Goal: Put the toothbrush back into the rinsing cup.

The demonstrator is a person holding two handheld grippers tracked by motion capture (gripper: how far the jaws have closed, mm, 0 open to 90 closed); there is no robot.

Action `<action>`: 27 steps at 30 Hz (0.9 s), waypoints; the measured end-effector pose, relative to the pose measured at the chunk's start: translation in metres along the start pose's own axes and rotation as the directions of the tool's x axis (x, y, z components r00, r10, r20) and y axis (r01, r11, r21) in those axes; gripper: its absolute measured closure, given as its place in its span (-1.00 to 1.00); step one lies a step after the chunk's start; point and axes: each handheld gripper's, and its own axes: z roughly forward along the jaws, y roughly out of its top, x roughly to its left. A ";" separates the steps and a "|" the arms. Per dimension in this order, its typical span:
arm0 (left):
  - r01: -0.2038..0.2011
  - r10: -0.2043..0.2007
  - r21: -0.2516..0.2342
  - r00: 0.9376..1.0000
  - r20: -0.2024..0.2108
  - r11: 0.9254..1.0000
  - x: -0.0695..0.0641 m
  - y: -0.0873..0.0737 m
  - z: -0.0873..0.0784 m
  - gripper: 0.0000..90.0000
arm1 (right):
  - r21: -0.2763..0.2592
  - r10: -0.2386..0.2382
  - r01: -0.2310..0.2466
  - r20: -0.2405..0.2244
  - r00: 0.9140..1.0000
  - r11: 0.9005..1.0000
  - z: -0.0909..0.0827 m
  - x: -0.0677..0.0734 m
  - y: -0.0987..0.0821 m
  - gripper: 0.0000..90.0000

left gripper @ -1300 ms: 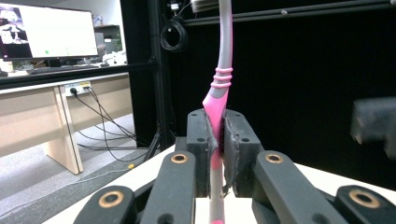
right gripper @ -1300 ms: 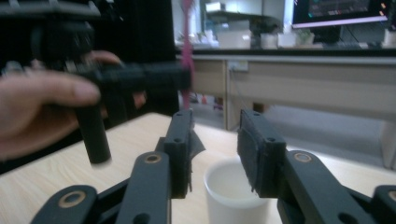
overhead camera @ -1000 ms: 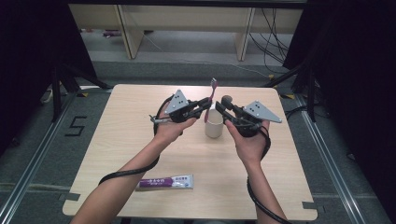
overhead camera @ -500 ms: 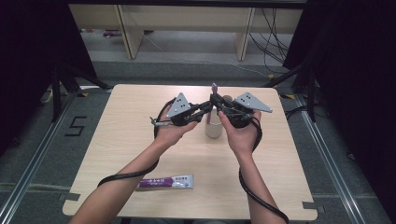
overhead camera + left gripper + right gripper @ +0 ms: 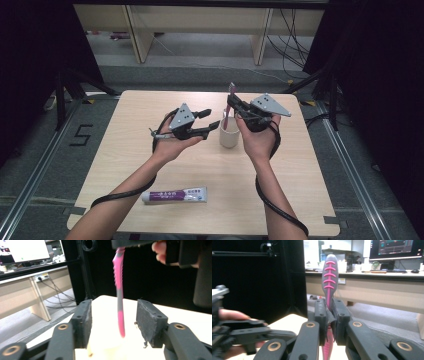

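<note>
Fingers of the right gripper (image 5: pixel 231 102) pinch tight on the handle of a pink-and-grey toothbrush (image 5: pixel 229 107), holding it nearly upright with its lower end down inside a cream cup (image 5: pixel 229 136) near the middle of the bench (image 5: pixel 125 165). In the right gripper view the two black pads (image 5: pixel 320 317) press the handle (image 5: pixel 329 277) from both sides, and the ribbed grey and pink top of the handle rises above them.

The left gripper (image 5: pixel 214 118), cradled in the person's left hand (image 5: pixel 175 142) just beside the cup, points toward it with its fingers spread and nothing between the pads; they have just been opening. In the left gripper view the toothbrush (image 5: pixel 119 290) hangs beyond the gap between the two parted pads (image 5: pixel 82 320), clear of both, and its pink tip dips into the pale cup (image 5: pixel 105 345) below, while the right gripper (image 5: pixel 132 243) grips its top at the upper edge of that view.

A purple-and-white toothpaste tube (image 5: pixel 174 195) lies flat near the bench's front edge, well apart from the cup and both hands. The right hand (image 5: pixel 260 137) holds its gripper just above and beside the cup.
</note>
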 end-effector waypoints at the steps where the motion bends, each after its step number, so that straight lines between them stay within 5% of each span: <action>1: 0.017 -0.017 0.005 1.000 -0.022 1.000 0.003 -0.003 -0.005 -0.07 | 0.007 -0.006 0.006 0.010 1.000 1.000 -0.001 -0.002 0.000 0.88; 6: 0.054 -0.050 0.031 0.994 -0.101 0.998 0.021 -0.017 -0.031 -0.21 | -0.015 0.000 0.000 0.036 0.999 1.000 0.001 -0.009 -0.001 0.88; 19: 0.107 -0.098 0.040 0.977 -0.188 0.993 0.036 -0.050 -0.083 -0.22 | -0.025 -0.030 0.032 0.079 0.996 0.999 0.009 -0.021 0.004 0.87; 27: 0.150 -0.142 0.012 0.955 -0.261 0.989 0.037 -0.075 -0.110 -0.21 | -0.056 -0.032 0.038 0.099 0.995 0.998 0.019 -0.028 0.004 0.87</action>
